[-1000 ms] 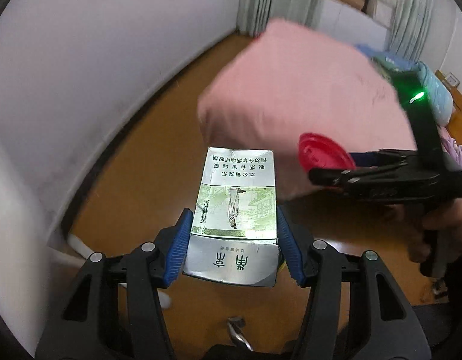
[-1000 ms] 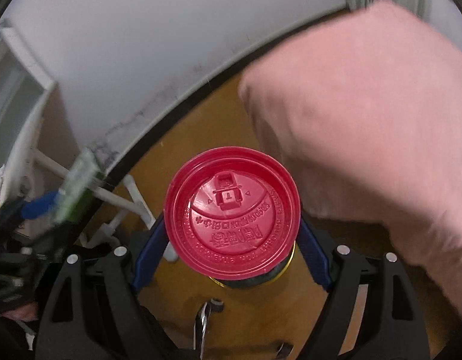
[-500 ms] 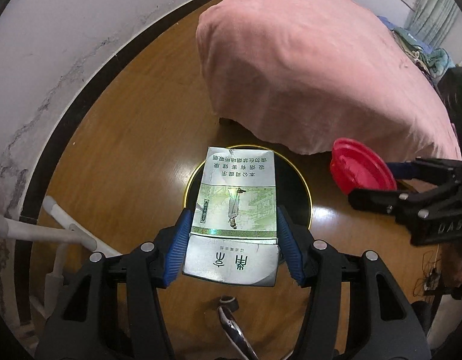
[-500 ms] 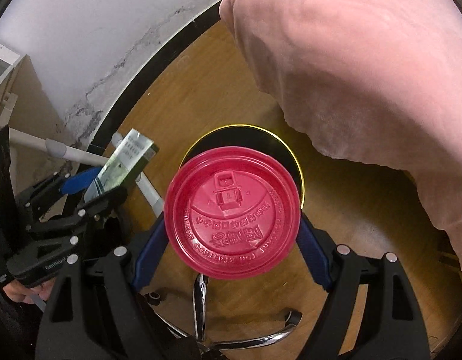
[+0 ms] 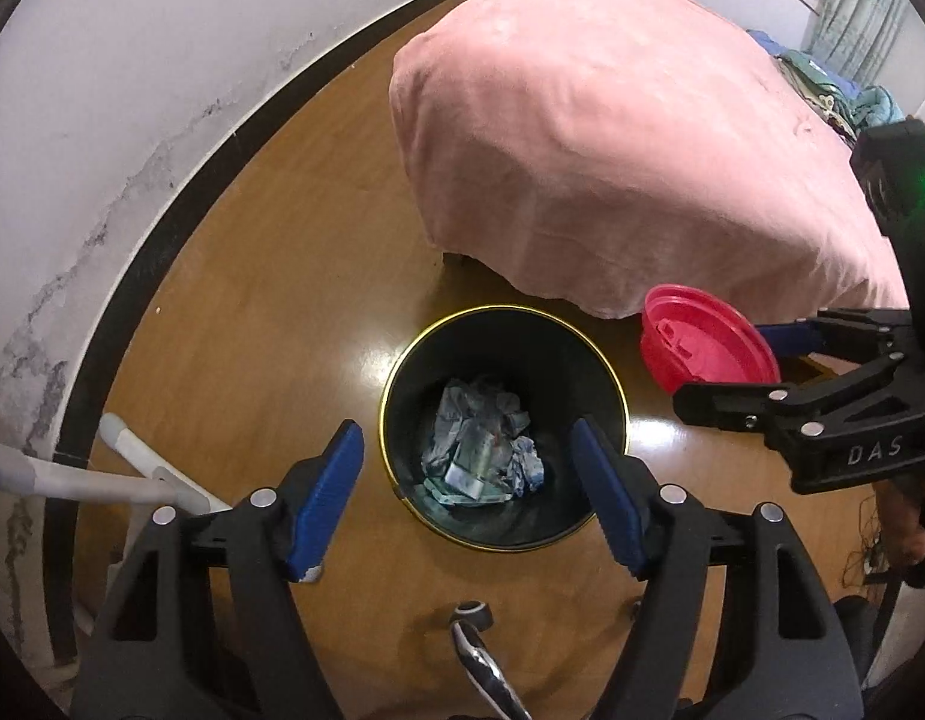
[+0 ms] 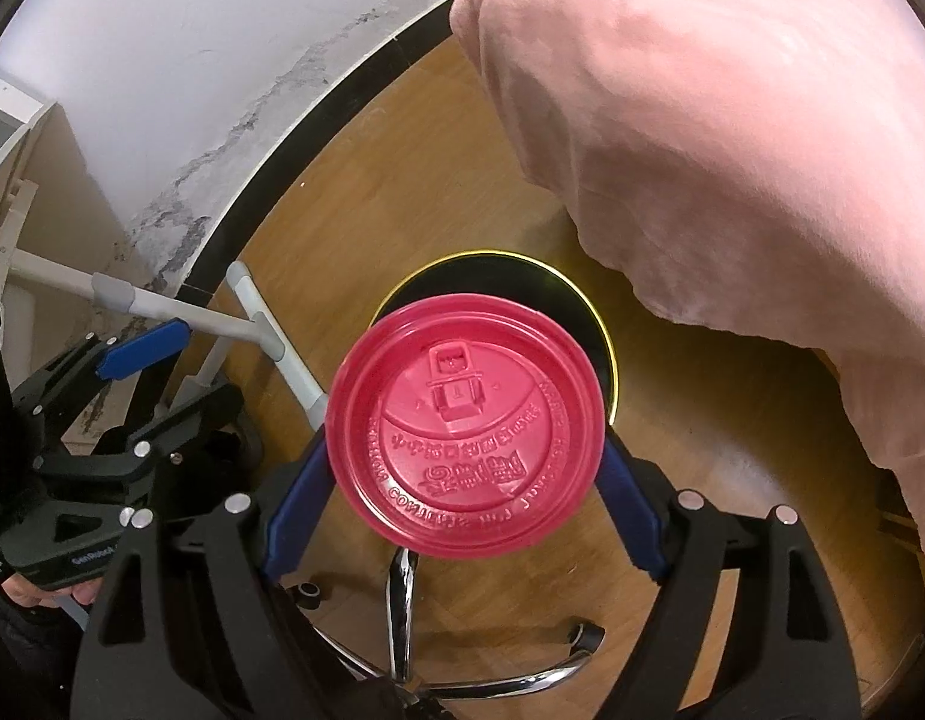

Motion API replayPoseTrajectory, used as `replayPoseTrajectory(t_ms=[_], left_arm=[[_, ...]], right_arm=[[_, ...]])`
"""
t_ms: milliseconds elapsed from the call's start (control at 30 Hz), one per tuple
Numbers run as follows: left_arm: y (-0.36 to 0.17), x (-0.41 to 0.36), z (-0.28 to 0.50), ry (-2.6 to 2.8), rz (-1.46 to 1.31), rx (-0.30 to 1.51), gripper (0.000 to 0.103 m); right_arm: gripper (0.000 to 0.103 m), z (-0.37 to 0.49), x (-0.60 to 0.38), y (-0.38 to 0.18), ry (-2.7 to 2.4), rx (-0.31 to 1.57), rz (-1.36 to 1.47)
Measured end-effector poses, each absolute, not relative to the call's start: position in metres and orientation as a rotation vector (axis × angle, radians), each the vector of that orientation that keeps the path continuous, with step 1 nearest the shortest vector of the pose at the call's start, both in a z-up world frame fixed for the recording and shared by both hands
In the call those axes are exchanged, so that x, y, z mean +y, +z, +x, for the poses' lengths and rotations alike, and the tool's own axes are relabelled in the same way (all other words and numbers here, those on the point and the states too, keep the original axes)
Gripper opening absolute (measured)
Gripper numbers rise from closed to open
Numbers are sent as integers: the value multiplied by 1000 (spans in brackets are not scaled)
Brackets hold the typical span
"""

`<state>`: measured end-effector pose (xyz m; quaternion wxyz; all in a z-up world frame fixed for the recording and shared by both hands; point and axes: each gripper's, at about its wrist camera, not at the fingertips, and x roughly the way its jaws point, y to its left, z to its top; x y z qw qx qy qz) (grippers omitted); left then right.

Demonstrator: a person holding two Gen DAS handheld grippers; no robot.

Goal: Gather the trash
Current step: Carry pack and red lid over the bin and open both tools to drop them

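Observation:
A black bin with a gold rim (image 5: 504, 309) stands on the wooden floor below both grippers. Inside it a green-and-silver cigarette pack (image 5: 471, 468) lies on crumpled paper. My left gripper (image 5: 465, 429) hangs over the bin, its jaws opening with nothing between the blue pads. In the right wrist view it shows at the left (image 6: 186, 372). My right gripper (image 6: 465, 450) is shut on a red plastic cup lid (image 6: 468, 420), which hides most of the bin (image 6: 558, 288). From the left wrist view, that lid (image 5: 708, 348) sits just right of the bin's rim, held by the right gripper (image 5: 720, 369).
A pink cloth-covered bed (image 5: 612, 138) rises close behind the bin. White rack tubes (image 6: 270, 336) stand to the left by the wall and black skirting (image 5: 180, 228). A chrome chair base (image 6: 414, 648) lies under the grippers. A hand (image 5: 906, 522) holds the right gripper's handle.
The left jaws opened and the cigarette pack dropped out of them into the bin. Both grippers sank toward the bin; the red lid stays gripped.

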<state>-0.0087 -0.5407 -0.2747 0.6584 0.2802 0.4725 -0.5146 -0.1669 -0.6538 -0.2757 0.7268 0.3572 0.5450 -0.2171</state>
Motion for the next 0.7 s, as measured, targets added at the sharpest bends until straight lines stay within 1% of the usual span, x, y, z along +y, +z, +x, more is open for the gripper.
replayPoseTrajectory(t_ms=[33,67,100,133,167,233,333,433,467,533,600,700], left_arm=[[-273,-539,-9,-1164,635,1068,70],[-272,-538,-9,-1166,635,1069,72],[-269,-536,-9,-1167,633,1066,73],[-266,-536,-10,-1169,632,1059,76],[-261,-534,-12,-1172,632,1045,80],[-251,-531,-15,-1178,636,1008,83],[-228,-524,-23,-1198,644,961,85],[-193,-511,-33,-1236,627,905,89],[-177,-505,-38,-1251,618,881,91],[-142,-489,-45,-1273,587,832,93],[-107,-468,-47,-1275,550,794,94],[-58,-415,-32,-1217,483,739,95]], right_arm=[[81,-166,-653,-272,-477,1195,787],[84,-166,-653,-270,-475,1188,788],[91,-166,-653,-267,-479,1183,787],[92,-166,-652,-262,-484,1172,780],[93,-167,-651,-259,-483,1165,775],[93,-167,-650,-250,-490,1162,753],[93,-173,-652,-226,-523,1124,728],[93,-185,-656,-181,-571,1042,688],[93,-187,-656,-167,-583,1022,665],[93,-186,-651,-132,-595,970,608],[93,-175,-636,-92,-565,897,548],[93,-138,-602,-50,-456,826,469]])
